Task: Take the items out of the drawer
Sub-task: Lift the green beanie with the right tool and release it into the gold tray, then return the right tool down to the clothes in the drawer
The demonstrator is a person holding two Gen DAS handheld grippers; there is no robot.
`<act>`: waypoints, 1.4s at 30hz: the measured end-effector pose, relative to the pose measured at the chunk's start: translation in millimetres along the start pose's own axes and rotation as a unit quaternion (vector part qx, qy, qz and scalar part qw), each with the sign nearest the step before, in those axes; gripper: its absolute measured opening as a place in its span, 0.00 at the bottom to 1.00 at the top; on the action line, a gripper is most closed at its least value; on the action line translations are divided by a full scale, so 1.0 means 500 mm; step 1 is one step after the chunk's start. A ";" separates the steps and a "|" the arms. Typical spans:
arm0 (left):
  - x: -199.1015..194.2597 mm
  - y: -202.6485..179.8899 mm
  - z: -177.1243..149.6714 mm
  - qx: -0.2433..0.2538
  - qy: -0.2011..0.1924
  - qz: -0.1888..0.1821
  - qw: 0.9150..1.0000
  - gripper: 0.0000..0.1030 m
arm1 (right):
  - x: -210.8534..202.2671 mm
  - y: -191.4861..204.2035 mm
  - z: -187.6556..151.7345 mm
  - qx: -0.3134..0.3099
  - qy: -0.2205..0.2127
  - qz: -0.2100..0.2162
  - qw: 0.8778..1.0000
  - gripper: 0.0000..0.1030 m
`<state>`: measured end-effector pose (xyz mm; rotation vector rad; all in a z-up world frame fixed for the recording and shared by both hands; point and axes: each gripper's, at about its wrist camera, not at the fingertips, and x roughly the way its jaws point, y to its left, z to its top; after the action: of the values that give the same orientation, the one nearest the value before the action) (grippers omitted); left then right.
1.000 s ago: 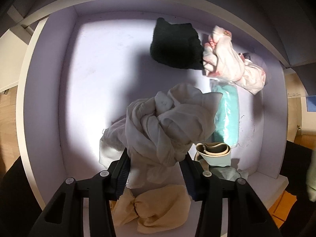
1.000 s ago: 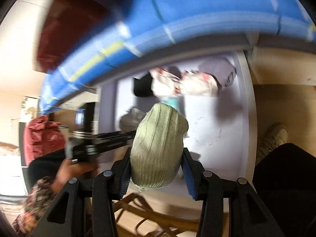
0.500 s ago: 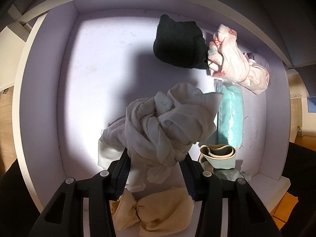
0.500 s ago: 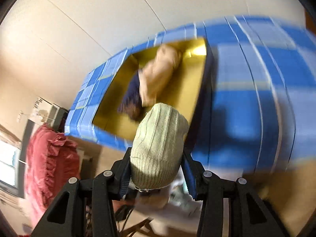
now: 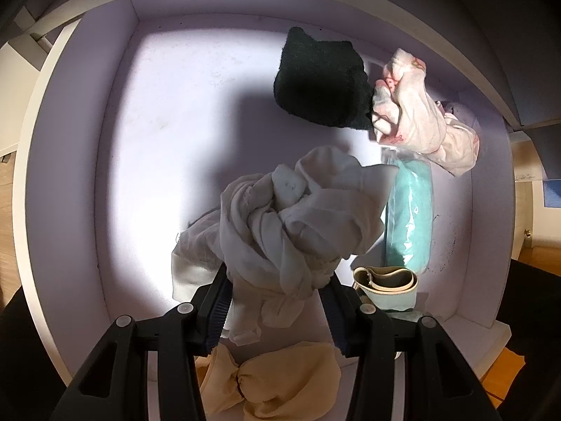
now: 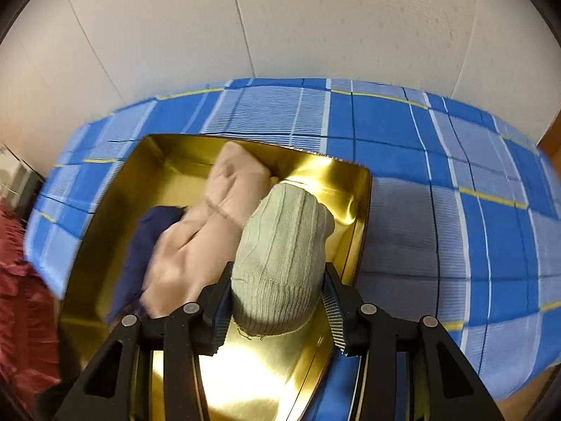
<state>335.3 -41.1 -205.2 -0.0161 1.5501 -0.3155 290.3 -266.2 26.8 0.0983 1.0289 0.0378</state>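
Observation:
In the left wrist view my left gripper [image 5: 277,301] is shut on a crumpled white garment [image 5: 298,224], held above the floor of the open drawer [image 5: 168,112]. Still lying in the drawer are a black cloth [image 5: 320,82], a pink-and-white garment [image 5: 417,115], a teal packet [image 5: 408,217], a beige band [image 5: 385,279] and a tan cloth [image 5: 280,382]. In the right wrist view my right gripper [image 6: 277,301] is shut on a pale green knitted sock [image 6: 284,256], hanging over a gold tray [image 6: 354,193] that holds a beige garment [image 6: 210,231] and a navy cloth [image 6: 147,242].
The gold tray rests on a blue checked cloth [image 6: 438,182] against a white wall [image 6: 280,21]. A red fabric heap [image 6: 21,298] lies at the left edge. The drawer's white walls [image 5: 63,175] ring the clothes, and wooden floor [image 5: 508,382] shows at the lower right.
My right gripper has swung the green sock up from beside the drawer to over the gold tray. The left gripper has barely shifted and keeps the white garment.

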 end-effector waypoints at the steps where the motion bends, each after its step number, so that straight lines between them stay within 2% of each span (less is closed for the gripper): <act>1: 0.001 0.000 0.000 0.000 0.000 0.000 1.000 0.47 | 0.008 -0.001 0.002 -0.003 0.001 -0.007 1.000 0.46; 5: 0.004 0.001 -0.001 0.003 -0.002 0.002 1.000 0.47 | 0.034 -0.002 0.015 -0.008 -0.003 -0.036 0.999 0.48; 9: -0.003 0.000 -0.002 0.002 -0.005 0.003 1.000 0.48 | 0.017 -0.010 0.009 -0.008 -0.028 -0.027 0.999 0.50; 13: 0.000 0.000 -0.003 0.001 -0.006 0.002 1.000 0.50 | -0.027 -0.018 -0.020 -0.010 -0.059 -0.020 0.998 0.57; 20: 0.006 0.003 -0.001 -0.002 -0.011 0.005 1.000 0.51 | -0.105 -0.065 -0.125 0.024 -0.107 0.024 0.994 0.58; 24: 0.006 0.004 -0.002 -0.003 -0.015 0.004 1.000 0.52 | -0.146 -0.097 -0.205 0.051 -0.134 0.073 0.987 0.59; 26: 0.004 0.006 -0.006 -0.004 -0.016 0.002 1.000 0.52 | -0.165 -0.106 -0.253 0.058 -0.147 0.097 0.983 0.64; 30: 0.003 0.008 -0.017 -0.005 -0.018 -0.001 1.000 0.51 | -0.179 -0.101 -0.348 0.045 -0.156 0.139 0.977 0.67; 34: -0.002 0.011 -0.021 -0.003 -0.020 -0.001 1.000 0.47 | -0.141 -0.064 -0.436 0.005 -0.126 0.157 0.980 0.68; 36: -0.009 0.013 -0.024 -0.006 -0.024 -0.007 1.000 0.46 | -0.109 -0.054 -0.466 0.013 -0.103 0.176 0.979 0.68; 38: -0.015 0.016 -0.027 -0.009 -0.025 -0.012 1.000 0.46 | -0.065 -0.044 -0.493 0.034 -0.062 0.195 0.978 0.68; 42: -0.027 0.024 -0.040 -0.017 -0.026 -0.014 0.999 0.45 | 0.005 -0.011 -0.514 0.025 0.011 0.195 0.981 0.68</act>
<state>318.0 -23.1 -195.0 -0.0719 1.5038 -0.3083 71.1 -255.1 -107.5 0.3445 1.0205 0.3700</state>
